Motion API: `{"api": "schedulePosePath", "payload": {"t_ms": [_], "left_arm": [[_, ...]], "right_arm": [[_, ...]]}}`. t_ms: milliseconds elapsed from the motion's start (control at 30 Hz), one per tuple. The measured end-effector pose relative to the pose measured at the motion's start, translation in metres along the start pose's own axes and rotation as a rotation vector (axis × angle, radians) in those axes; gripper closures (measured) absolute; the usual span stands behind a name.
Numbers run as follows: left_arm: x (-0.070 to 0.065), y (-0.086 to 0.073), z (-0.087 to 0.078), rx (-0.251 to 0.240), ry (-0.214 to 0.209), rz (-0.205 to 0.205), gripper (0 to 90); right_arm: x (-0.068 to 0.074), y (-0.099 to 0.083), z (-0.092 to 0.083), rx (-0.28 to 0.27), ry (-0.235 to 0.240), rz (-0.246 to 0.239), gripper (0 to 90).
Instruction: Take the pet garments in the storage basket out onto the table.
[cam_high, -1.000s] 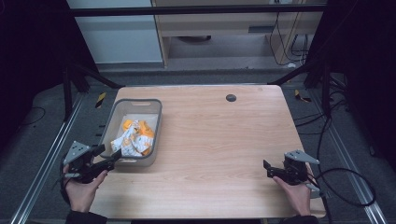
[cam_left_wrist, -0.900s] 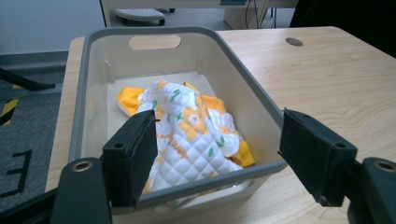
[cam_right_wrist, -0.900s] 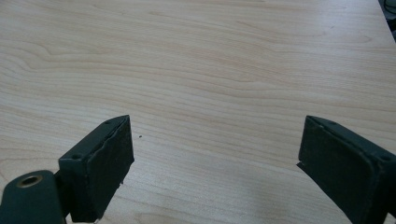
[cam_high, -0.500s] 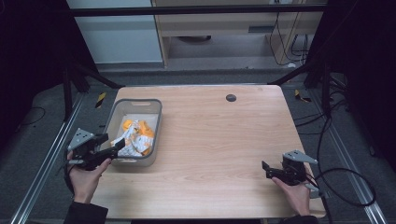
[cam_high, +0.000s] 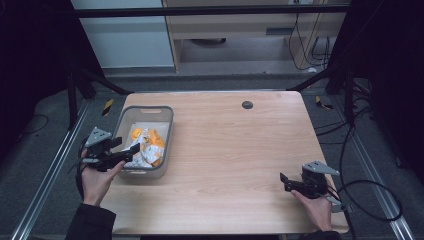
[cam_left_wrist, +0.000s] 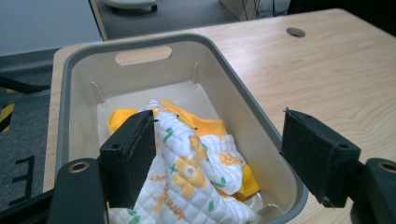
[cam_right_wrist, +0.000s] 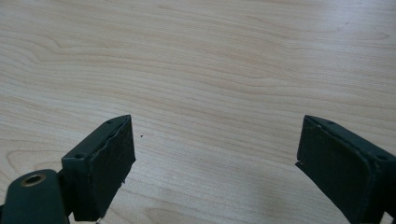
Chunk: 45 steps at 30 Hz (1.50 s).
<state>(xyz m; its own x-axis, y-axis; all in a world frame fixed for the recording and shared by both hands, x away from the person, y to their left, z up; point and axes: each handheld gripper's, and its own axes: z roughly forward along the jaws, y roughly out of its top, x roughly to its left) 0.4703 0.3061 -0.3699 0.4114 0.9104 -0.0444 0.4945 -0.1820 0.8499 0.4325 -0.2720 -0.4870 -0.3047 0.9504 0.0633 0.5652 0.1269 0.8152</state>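
A grey plastic bin (cam_high: 167, 131) (cam_left_wrist: 243, 88) stands at the table's left side. Inside it lies a crumpled white quilted cloth with orange flowers (cam_high: 142, 150) (cam_left_wrist: 187, 172) on top of orange fabric (cam_left_wrist: 210, 128). My left gripper (cam_high: 127, 152) (cam_left_wrist: 217, 163) is open, over the bin's near end. One jaw hangs above the cloth, the other above the bin's right rim. My right gripper (cam_high: 284, 182) (cam_right_wrist: 215, 170) is open low over bare wood at the front right, with nothing between its jaws.
The wooden table (cam_high: 235, 145) has a round cable hole (cam_high: 247, 104) (cam_left_wrist: 295, 32) near its far edge. Black frame bars and cables surround the table on the floor. A cable (cam_high: 370, 200) trails from the right gripper off the table's right edge.
My left gripper has moved forward and up from the table's front left edge to over the bin's near end. The right gripper has hardly moved.
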Motion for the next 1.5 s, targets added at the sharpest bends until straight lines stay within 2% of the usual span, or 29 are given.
{"api": "schedulePosePath", "payload": {"t_ms": [333, 633, 867, 1167, 1500], "left_arm": [[0.001, 0.018, 0.009, 0.087, -0.003, 0.028, 24.9], [0.002, 0.029, 0.017, 0.177, 0.024, 0.074, 23.6], [0.005, 0.031, 0.027, 0.248, 0.033, 0.072, 23.2], [0.008, 0.031, 0.039, 0.301, 0.047, 0.065, 23.5], [0.009, 0.026, 0.051, 0.357, 0.042, 0.056, 23.5]], "right_arm": [[-0.002, 0.0, 0.0, -0.003, -0.009, -0.005, 10.9], [-0.002, 0.0, 0.0, -0.001, -0.004, -0.005, 10.5], [-0.003, 0.0, 0.0, -0.002, -0.003, -0.004, 10.5], [-0.002, 0.0, 0.0, 0.004, 0.003, -0.002, 10.5], [-0.002, 0.0, 0.0, 0.003, 0.003, -0.009, 10.5]]}}
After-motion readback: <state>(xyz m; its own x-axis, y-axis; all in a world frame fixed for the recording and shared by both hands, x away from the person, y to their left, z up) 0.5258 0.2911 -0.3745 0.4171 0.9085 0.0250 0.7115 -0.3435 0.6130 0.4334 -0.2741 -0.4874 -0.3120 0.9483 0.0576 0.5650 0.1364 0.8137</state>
